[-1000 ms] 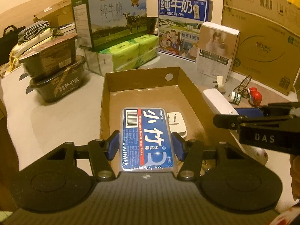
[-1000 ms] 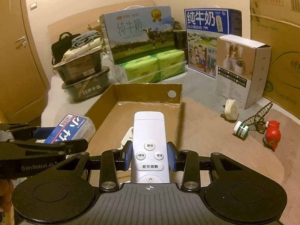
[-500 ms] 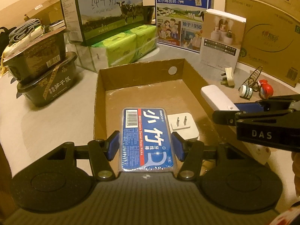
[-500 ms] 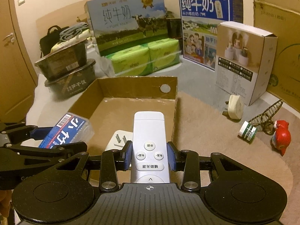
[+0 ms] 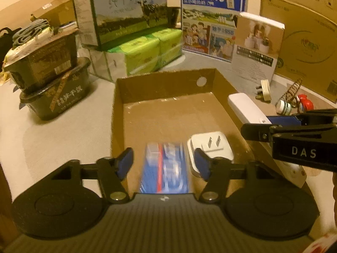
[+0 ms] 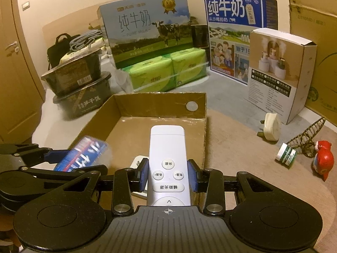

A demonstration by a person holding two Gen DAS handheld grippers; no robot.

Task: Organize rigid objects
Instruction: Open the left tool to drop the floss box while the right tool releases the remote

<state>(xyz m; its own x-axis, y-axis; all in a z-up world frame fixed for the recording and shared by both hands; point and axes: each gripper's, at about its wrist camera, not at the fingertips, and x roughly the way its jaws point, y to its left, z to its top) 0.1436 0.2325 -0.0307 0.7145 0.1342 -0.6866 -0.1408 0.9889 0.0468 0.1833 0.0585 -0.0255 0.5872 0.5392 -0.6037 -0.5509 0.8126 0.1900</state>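
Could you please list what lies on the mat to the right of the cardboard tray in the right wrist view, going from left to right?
White plug → small white jar → wire ornament → red bird figurine.

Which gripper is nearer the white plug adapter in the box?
Left. The left gripper hangs right over the white plug adapter, one pad beside it; the right gripper, clamping the remote, sits off toward the box's side wall.
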